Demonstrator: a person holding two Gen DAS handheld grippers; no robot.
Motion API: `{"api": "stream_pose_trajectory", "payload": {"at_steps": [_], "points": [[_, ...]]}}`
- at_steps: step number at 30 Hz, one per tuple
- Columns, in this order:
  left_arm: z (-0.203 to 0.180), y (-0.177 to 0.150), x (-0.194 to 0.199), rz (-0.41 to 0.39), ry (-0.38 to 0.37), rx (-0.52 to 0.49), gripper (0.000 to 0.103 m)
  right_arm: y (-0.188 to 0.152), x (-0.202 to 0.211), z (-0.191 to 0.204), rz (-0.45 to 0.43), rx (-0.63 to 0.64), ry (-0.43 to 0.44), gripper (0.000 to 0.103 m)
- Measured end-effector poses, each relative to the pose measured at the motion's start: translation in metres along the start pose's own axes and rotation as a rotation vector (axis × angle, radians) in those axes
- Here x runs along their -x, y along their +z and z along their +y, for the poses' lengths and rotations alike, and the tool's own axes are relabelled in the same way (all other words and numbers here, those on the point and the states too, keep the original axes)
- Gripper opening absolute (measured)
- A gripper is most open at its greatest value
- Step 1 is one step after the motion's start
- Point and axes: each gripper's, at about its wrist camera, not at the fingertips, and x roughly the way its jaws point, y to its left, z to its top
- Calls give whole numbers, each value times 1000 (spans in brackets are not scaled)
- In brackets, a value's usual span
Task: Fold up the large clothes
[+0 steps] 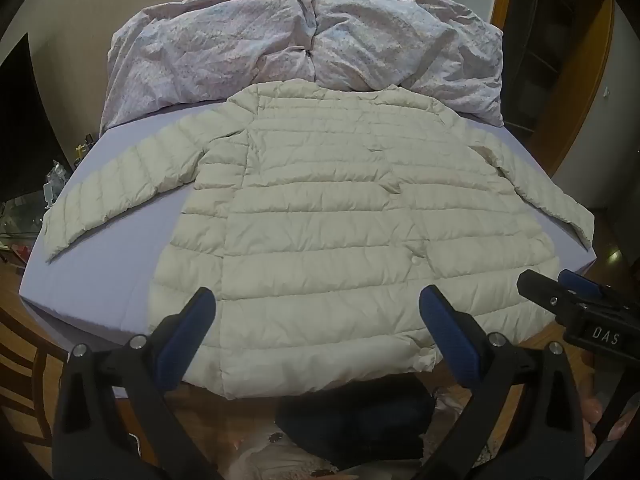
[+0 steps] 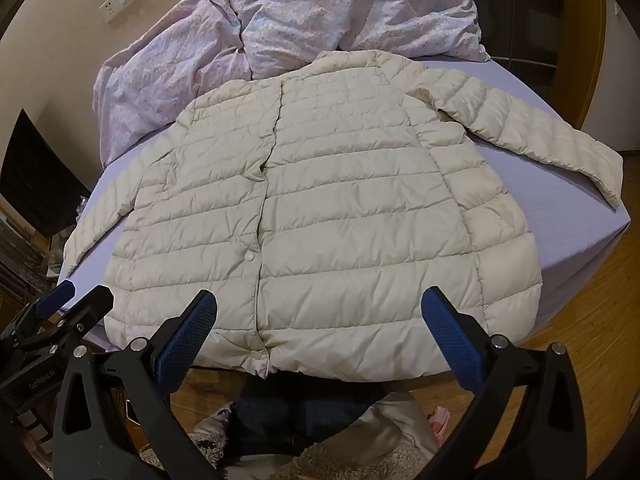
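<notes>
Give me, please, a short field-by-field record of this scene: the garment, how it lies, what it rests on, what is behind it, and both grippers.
garment: cream quilted jacket, front up, buttoned
layout: spread flat, both sleeves out to the sides, hem at the near bed edge
surface: lavender sheet on a bed
behind it: rumpled floral duvet at the far end
left gripper: open, above the hem, holding nothing
right gripper: open, above the hem, holding nothing
fold progress: none yet
</notes>
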Motion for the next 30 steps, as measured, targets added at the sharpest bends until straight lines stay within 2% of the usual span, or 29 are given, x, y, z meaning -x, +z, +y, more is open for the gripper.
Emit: {"api": "stream_pose_trajectory", "payload": {"at_steps": [30], "points": [[0, 0, 0, 6, 1, -1, 101, 1, -2, -4, 1, -5, 6, 102]]}}
